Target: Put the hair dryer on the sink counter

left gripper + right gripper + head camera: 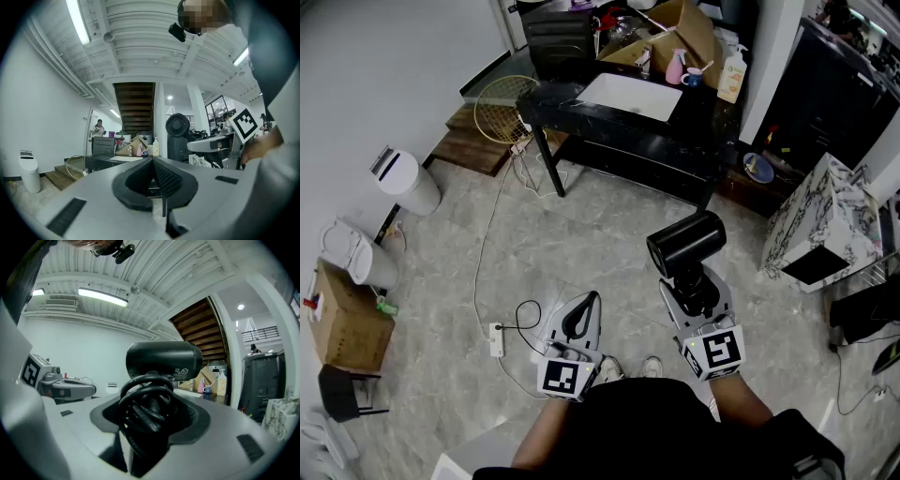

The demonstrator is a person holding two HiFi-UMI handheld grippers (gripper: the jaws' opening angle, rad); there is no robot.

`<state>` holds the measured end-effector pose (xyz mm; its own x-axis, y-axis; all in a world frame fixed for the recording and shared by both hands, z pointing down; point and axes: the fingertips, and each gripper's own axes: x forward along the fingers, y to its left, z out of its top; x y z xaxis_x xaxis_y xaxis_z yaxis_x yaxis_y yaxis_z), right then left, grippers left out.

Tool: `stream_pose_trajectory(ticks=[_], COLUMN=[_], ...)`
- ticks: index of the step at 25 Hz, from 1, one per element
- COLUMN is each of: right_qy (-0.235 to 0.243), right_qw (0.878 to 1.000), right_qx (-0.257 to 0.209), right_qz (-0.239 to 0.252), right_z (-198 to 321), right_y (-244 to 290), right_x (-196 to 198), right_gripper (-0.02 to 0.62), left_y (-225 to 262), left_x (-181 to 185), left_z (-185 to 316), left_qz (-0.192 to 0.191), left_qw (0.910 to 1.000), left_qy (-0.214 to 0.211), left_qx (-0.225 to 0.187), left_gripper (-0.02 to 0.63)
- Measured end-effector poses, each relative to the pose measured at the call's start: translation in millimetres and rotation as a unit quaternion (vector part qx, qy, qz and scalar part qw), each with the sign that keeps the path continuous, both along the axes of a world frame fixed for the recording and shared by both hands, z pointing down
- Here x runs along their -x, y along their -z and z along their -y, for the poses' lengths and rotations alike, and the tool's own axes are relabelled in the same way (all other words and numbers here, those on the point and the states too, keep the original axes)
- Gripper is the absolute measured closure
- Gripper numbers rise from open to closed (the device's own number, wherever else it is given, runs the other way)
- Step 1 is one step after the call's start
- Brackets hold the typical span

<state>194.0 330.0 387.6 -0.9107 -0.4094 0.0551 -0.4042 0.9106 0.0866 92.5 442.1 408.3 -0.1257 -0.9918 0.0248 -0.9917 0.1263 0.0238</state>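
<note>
Both right gripper (690, 286) jaws clamp hair dryer (686, 242).

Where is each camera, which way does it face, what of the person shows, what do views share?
Head view: on the head, facing steeply down; forearms, left gripper, right gripper holding hair dryer.
Left gripper view: along shut fingers toward sink counter; hand at right.
Right gripper view: along fingers gripping hair dryer; all share the soap bottle.
</note>
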Motion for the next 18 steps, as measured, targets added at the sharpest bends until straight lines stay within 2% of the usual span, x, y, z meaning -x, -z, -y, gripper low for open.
stream_pose_trajectory(ticks=[11,15,18], right_qy=[-0.009,0.0,-0.006], right_qw=[1.0,1.0,0.999], right_qx=[0.001,0.02,0.034], right_qz=[-0.003,0.015,0.027], right_z=[-6,-11,-14], right_y=[-3,-2,-2], right_x=[17,24,26], right_gripper=[0.336,0.336,0.336], left_y=[0,4,6], left_x=[19,32,35], left_z=[-3,-3,1], left_qz=[0.008,0.03,0.047], left_qw=[0.9999,0.9994,0.9981], left_qy=[-0.013,-0.02,-0.04], left_qx=[-0.005,-0.003,-0.001], left_gripper=[0.609,0.609,0.609])
